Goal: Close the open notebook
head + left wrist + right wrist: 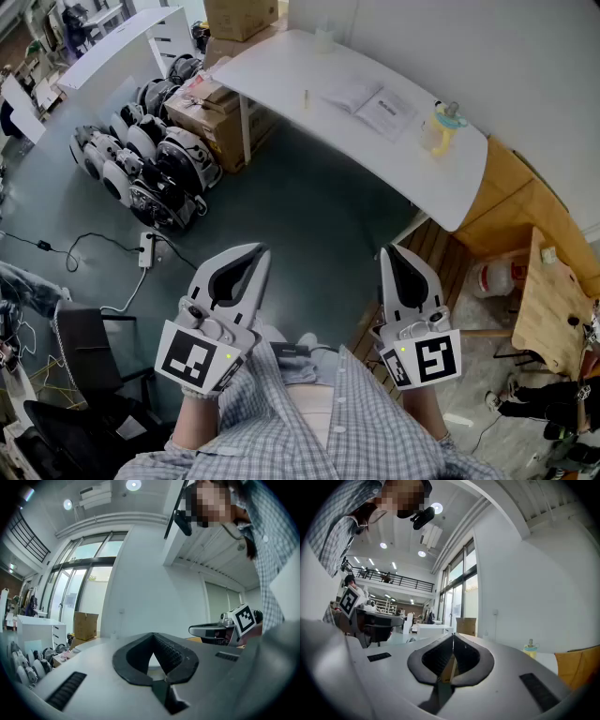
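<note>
White open notebook [370, 103] lies flat near the middle of the long white curved counter [412, 173], across a stretch of grey floor [309, 197] and well apart from both tools. The grey left tongs [255, 253] and grey right tongs [392, 251] are held level in front of the person's checked shirt [309, 422]. Each pair is pressed fully together with nothing gripped; each gripper view shows only the room beyond the meeting tips. The step in hand therefore looks like the approach, with none of the closing done yet.

To do it well, I would walk up to the counter's near edge and face the spine squarely, so one half can swing over the other without a long reach. Spread one pair of tongs only a little, slip a jaw under the outer edge of one half, then lift and fold it across. The other pair, kept together, could rest on the far half to stop the book sliding on the smooth top. Mind the yellow lidded drinking cup [441, 127] near the notebook's right and the thin pale stick [305, 97] near its left, since a wide sweep could knock either.
</note>
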Demonstrator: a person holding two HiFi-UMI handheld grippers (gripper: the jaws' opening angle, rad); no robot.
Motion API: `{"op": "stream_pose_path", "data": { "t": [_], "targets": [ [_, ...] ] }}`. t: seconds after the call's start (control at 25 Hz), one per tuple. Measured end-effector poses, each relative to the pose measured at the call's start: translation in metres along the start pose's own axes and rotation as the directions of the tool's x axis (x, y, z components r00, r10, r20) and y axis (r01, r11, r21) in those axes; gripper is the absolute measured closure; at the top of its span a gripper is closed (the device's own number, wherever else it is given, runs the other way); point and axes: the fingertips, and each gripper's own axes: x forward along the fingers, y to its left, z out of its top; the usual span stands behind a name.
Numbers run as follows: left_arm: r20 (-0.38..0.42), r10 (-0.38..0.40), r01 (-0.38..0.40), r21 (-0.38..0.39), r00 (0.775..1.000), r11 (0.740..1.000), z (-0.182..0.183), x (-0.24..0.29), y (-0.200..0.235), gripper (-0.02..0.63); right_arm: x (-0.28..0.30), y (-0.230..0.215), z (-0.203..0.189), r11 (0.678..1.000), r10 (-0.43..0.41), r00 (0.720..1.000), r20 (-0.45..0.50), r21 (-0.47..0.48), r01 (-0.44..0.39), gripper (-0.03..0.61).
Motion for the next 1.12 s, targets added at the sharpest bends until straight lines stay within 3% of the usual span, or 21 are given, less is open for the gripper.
{"op": "stream_pose_path", "data": {
  "t": [1.12],
  "targets": [
    [0.002, -0.016, 0.016, 0.017, 1.0, 1.0, 0.003, 0.018, -0.042, 0.606, -0.031, -0.03, -0.001, 0.999, -0.007, 1.0, 0.004, 0.031, 0.007, 0.555]
  ]
}}
